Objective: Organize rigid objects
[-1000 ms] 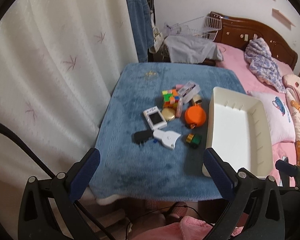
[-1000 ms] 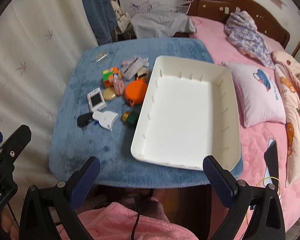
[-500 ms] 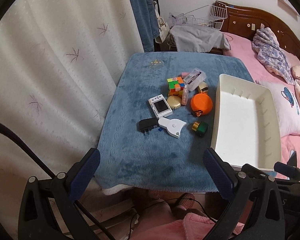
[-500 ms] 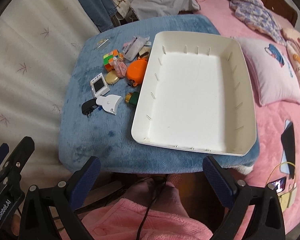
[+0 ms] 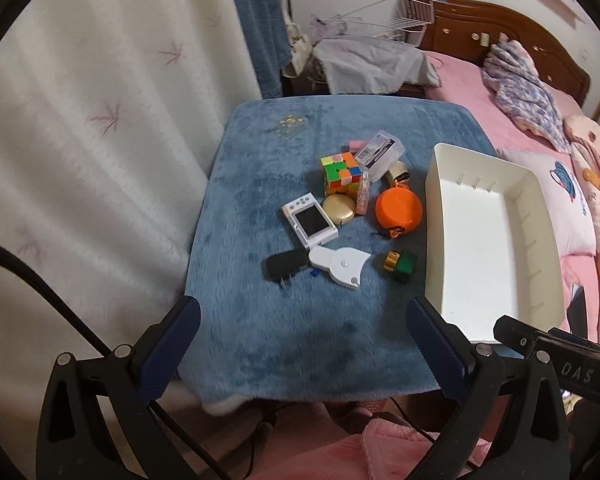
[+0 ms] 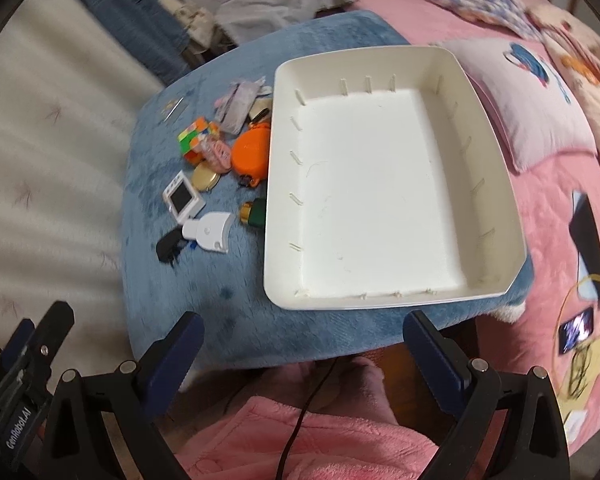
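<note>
Left wrist view: a bedroom, with a pale patterned curtain on the left, a wooden headboard and a pink bed at the back. In the middle stands a table covered by a blue plush cloth. On the cloth lie one colour cube, one clear plastic case, one gold round compact, one white handheld device with a screen, one orange round case, one white fan-shaped piece touching one black plug, and one green and gold bottle. These form a loose cluster just left of one empty white tray, which rests on the cloth's right side. The left gripper hangs over the near edge of the cloth, its two blue-padded fingers spread wide and holding nothing.

Right wrist view: the same cloth-covered table, with a pink pillow on the bed to the right. The white tray fills the centre; the cluster sits beside its left wall, the green and gold bottle touching that wall. The right gripper hovers near the tray's near rim, fingers apart, nothing between them. Pink fleece shows below.
</note>
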Tool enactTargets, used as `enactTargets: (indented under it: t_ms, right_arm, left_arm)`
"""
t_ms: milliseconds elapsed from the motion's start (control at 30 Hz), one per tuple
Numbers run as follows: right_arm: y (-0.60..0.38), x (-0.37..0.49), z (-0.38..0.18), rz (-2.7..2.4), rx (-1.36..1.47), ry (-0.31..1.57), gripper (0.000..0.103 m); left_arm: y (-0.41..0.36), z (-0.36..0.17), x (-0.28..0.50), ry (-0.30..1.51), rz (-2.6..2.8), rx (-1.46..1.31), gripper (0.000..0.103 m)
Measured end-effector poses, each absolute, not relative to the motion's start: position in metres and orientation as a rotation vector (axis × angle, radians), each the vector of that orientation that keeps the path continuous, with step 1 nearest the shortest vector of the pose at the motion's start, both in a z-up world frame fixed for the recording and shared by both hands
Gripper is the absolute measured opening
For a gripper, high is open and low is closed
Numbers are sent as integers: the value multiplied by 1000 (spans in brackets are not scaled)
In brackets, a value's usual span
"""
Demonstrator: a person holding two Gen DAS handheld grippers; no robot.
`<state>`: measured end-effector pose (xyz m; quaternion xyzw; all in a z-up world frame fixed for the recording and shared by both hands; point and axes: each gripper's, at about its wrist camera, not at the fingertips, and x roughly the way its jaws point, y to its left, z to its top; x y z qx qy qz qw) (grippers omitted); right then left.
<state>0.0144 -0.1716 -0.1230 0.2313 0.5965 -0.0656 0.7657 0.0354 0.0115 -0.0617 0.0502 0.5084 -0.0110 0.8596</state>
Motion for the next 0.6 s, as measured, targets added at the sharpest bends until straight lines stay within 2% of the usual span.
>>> enactTargets:
  t_ms: [100, 600]
  right_arm:
    - [-158, 23, -125, -172, 548, 1300, 97]
    - [-88, 66, -141, -283, 769, 1253, 97]
  left_arm:
    - [27, -65, 52, 1084, -89, 113, 102]
    - [74, -95, 119, 1207, -446, 281, 102]
